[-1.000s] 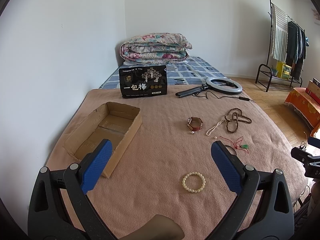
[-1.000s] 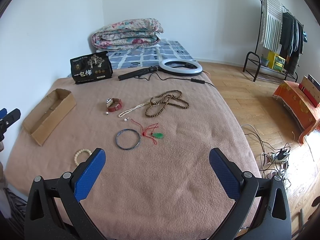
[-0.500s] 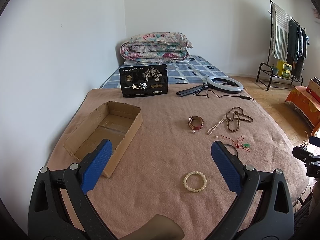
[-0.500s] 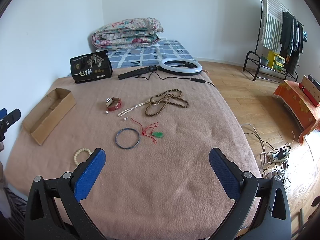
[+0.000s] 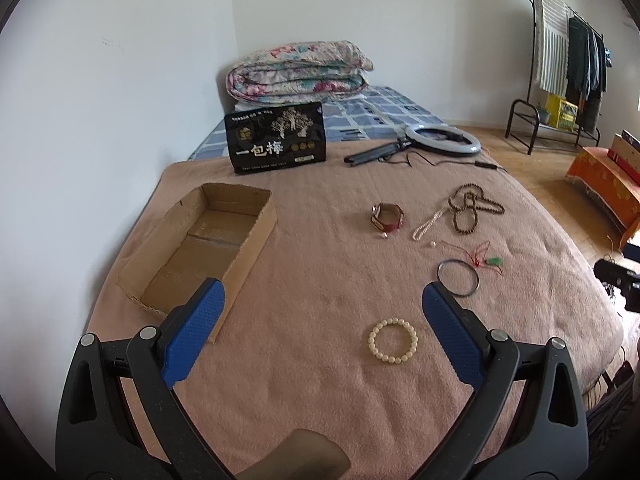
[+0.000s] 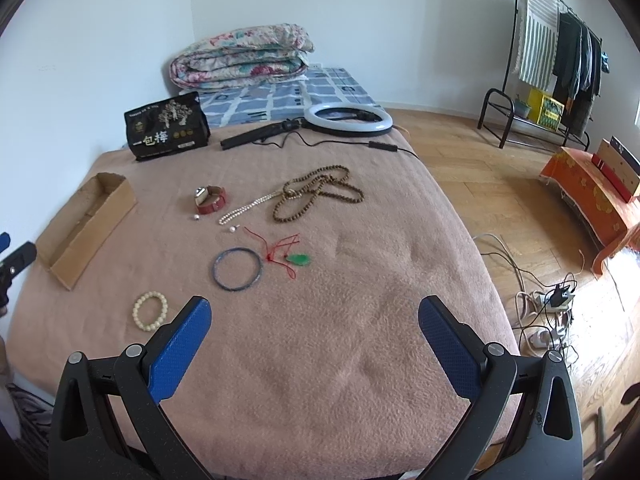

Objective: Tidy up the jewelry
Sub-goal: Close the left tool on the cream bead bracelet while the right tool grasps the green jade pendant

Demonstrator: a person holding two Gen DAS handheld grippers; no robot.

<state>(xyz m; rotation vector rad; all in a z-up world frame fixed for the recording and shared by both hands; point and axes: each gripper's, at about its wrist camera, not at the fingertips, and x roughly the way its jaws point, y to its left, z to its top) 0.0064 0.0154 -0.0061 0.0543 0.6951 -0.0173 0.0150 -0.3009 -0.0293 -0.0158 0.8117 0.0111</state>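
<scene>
Little has changed over the last second: the left gripper has only drifted slightly, so the dark bangle now shows clear of its right finger, and the right gripper is where it was. Both hang with jaws spread wide and empty, so sorting has not begun. The cream bead bracelet, red-strapped watch, pearl strand, wooden bead necklace and jade pendant lie loose on the blanket, and the cardboard box is empty. The black pouch reads "一包梅".
</scene>
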